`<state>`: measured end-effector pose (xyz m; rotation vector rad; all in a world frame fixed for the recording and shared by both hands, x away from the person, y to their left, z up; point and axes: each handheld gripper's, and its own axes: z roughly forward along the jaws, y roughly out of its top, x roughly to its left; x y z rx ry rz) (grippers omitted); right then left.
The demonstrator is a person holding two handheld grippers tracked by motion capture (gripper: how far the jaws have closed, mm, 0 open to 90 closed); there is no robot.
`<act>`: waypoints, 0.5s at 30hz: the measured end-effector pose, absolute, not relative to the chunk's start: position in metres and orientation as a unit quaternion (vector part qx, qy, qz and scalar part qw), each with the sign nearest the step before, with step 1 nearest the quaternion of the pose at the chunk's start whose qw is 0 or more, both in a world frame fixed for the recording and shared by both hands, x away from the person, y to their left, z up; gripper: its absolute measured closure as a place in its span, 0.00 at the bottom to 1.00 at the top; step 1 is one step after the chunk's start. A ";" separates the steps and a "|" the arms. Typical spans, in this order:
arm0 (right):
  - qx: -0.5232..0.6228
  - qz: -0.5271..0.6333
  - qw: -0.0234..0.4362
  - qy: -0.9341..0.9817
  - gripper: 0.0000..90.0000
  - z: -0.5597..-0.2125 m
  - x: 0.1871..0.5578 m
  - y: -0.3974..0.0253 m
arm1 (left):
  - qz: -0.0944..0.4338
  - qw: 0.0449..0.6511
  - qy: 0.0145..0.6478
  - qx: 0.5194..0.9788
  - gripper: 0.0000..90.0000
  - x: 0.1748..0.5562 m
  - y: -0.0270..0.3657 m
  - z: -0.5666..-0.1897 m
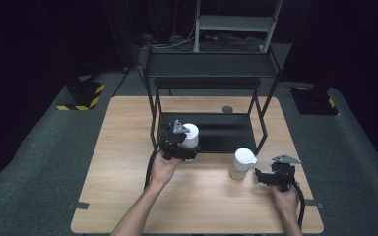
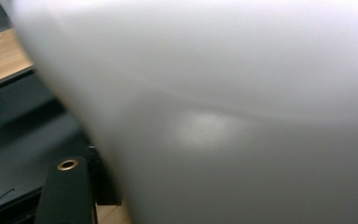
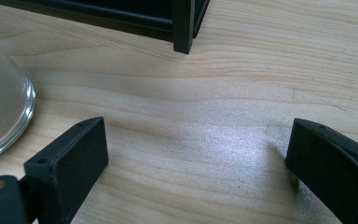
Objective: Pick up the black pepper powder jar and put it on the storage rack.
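My left gripper (image 1: 183, 142): clamped on white cup (image 1: 191, 135), at the rack's (image 1: 211, 73) near-left edge. My right gripper (image 1: 263, 176): released; second cup (image 1: 242, 163) just left, on the tabletop (image 1: 128, 162).

Light: table (image 1: 128, 147) lit from above, surroundings near black | Glare: soft patch on wood between right gripper (image 3: 196, 163) jaws | Blur: white cup (image 2: 223, 107) fully defocused, faint highlight | Sharpness: high view soft, grainy
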<state>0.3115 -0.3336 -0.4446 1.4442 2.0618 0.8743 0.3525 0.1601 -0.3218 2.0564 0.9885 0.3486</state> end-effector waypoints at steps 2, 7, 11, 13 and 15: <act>0.527 0.319 0.236 0.752 0.05 -0.445 0.311 -0.334 | 0.139 0.405 0.392 0.814 0.34 0.353 0.160 -0.318; 0.527 0.319 0.236 0.752 0.05 -0.445 0.311 -0.334 | 0.134 0.412 0.393 0.811 0.34 0.358 0.162 -0.309; 0.527 0.319 0.236 0.752 0.05 -0.445 0.311 -0.334 | 0.131 0.415 0.393 0.810 0.34 0.361 0.162 -0.299; 0.527 0.319 0.236 0.752 0.05 -0.445 0.311 -0.334 | 0.132 0.413 0.390 0.812 0.34 0.363 0.162 -0.293; 0.527 0.319 0.236 0.752 0.05 -0.445 0.311 -0.334 | 0.131 0.414 0.390 0.812 0.34 0.364 0.162 -0.287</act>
